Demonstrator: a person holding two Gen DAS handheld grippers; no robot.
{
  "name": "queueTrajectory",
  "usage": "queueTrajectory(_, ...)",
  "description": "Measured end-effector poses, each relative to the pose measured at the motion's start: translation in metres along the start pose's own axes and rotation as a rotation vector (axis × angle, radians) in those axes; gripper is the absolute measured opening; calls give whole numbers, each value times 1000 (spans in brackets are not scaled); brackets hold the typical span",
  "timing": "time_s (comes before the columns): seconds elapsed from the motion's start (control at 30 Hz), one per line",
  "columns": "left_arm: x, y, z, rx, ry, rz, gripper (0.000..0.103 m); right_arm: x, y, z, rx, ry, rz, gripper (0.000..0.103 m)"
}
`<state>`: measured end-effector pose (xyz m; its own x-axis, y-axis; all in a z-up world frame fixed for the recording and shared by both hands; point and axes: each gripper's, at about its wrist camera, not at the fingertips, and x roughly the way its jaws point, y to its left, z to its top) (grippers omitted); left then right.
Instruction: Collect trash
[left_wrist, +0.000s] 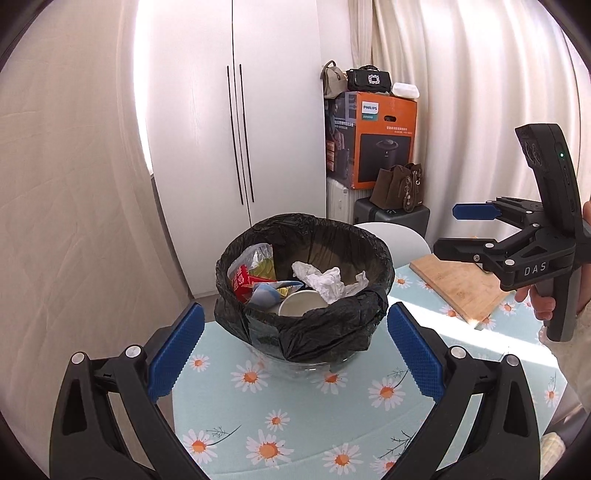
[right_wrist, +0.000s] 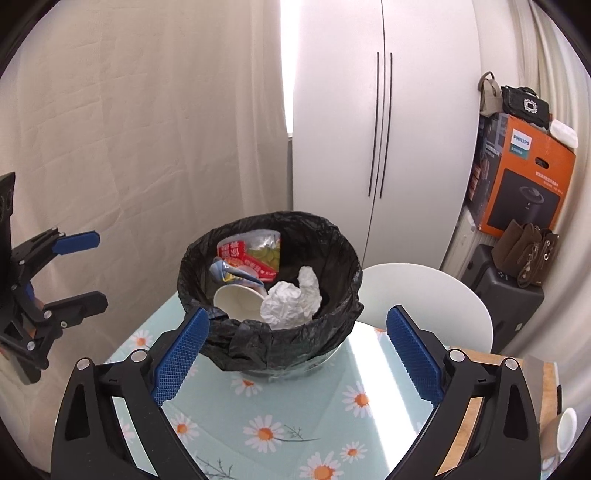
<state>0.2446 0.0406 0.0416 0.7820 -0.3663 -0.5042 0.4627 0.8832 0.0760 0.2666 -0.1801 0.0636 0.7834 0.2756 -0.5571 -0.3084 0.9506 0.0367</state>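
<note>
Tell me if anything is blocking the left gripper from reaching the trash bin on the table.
Nothing visible does. The left gripper is open and faces the bin across bare flowered tablecloth. The right gripper is off to the side, over the wooden board.

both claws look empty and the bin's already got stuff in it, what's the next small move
Probably swing the right claw toward the paper cup at the table's right edge by the wooden board. It looks like the only loose item left in view. The bin already holds a cup, tissue and wrappers, and both the right and left claw are open and holding nothing.
</note>
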Motion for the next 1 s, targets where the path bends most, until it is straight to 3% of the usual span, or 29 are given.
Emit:
queueTrajectory(0.33, -36, -10, -56, -88, 53, 40, 97, -46, 15, -53, 23, 48, -74, 94)
queueTrajectory(0.6, -56, -19, -104, -123, 114, 88, 97, -72, 31, -97, 63, 76, -56, 95)
queueTrajectory(1.0, -93, -25, -131, -129, 132, 139, 97, -102, 43, -136, 101, 79, -78, 95)
